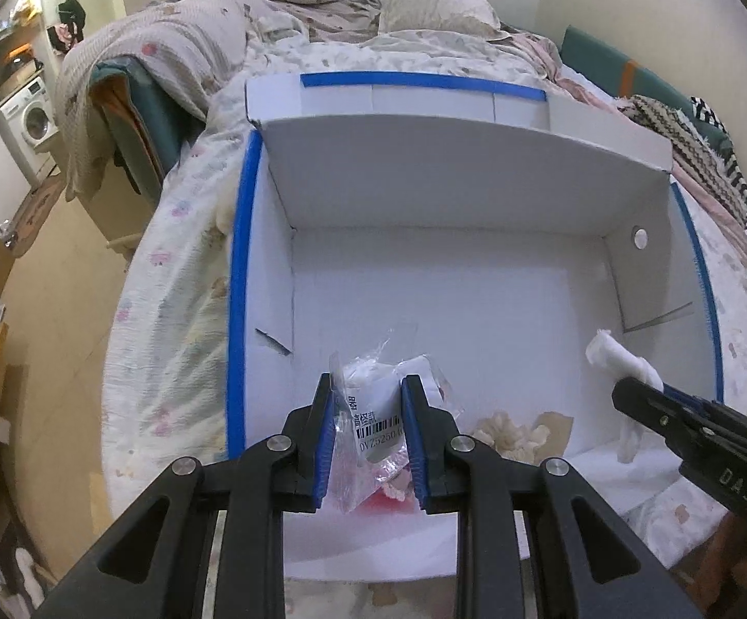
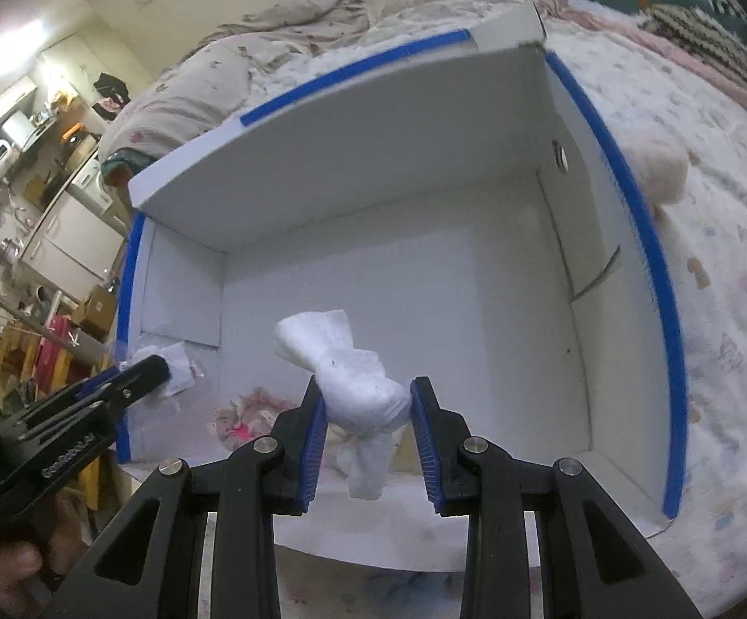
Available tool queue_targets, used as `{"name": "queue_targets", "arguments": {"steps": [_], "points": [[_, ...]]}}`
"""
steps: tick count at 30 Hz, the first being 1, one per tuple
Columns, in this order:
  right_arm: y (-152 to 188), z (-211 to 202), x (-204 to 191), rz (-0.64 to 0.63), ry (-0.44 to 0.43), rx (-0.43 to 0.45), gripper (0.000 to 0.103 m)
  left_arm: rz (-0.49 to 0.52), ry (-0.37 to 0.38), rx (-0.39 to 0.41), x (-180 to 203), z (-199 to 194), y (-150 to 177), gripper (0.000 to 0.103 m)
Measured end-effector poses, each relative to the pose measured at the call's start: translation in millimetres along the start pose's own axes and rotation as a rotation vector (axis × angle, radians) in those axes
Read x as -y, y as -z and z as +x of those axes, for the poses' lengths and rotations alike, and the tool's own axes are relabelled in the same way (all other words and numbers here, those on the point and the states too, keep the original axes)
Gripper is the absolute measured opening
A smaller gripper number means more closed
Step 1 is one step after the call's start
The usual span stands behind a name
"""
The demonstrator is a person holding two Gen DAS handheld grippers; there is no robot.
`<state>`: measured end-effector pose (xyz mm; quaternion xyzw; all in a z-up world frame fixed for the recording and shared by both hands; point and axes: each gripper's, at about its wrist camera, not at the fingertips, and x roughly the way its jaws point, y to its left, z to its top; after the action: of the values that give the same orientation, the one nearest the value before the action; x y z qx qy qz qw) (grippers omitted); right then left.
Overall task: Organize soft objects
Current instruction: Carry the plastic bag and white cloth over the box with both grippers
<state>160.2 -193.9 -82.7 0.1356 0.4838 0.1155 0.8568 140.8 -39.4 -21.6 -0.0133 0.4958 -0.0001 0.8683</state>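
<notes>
1. Left gripper [image 1: 367, 425] is right up at the lens, fingers narrowed onto a clear plastic packet [image 1: 373, 412] with a barcode label, gripped on both sides. It hangs low over the near-left part of the white box [image 1: 476, 299].
2. Right gripper [image 2: 368, 425] is pinched on a white sock [image 2: 358, 387], pads touching both sides; one end sticks up past the fingers, the other droops below. It's over the box's near-right area.
3. Doing this step well, my guess: both items look ready to drop, so lower each close to the box floor before opening so the floppy sock doesn't snag on a pad. Keep the packet left and the sock right, and release one at a time.
4. Count: two grippers, one packet, one sock held. On the box floor there's one cream fluffy thing [image 1: 507, 436] and one pink-patterned cloth [image 2: 249, 415], so two loose items in there.
5. Outside, one box on the bed [image 2: 724, 237], with one fuzzy cream lump [image 2: 657, 170] just beside the box's right wall.
</notes>
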Motion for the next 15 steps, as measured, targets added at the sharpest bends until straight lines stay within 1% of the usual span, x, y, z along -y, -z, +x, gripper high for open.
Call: {"name": "queue_targets", "arguments": {"steps": [4,7,12,15], "points": [[-1,6,0,-0.011,0.015,-0.012,0.034,0.005,0.009,-0.025,2,15,4,0.022],[-2,13,1,-0.012,0.03,-0.034,0.034,-0.003,0.037,-0.048,-1,25,5,0.022],[-1,24,4,-0.008,0.054,-0.078,0.034,-0.015,0.024,-0.072,-7,34,6,0.022],[-1,26,5,-0.003,0.052,-0.077,0.034,-0.018,0.017,-0.08,-6,37,8,0.022]]}}
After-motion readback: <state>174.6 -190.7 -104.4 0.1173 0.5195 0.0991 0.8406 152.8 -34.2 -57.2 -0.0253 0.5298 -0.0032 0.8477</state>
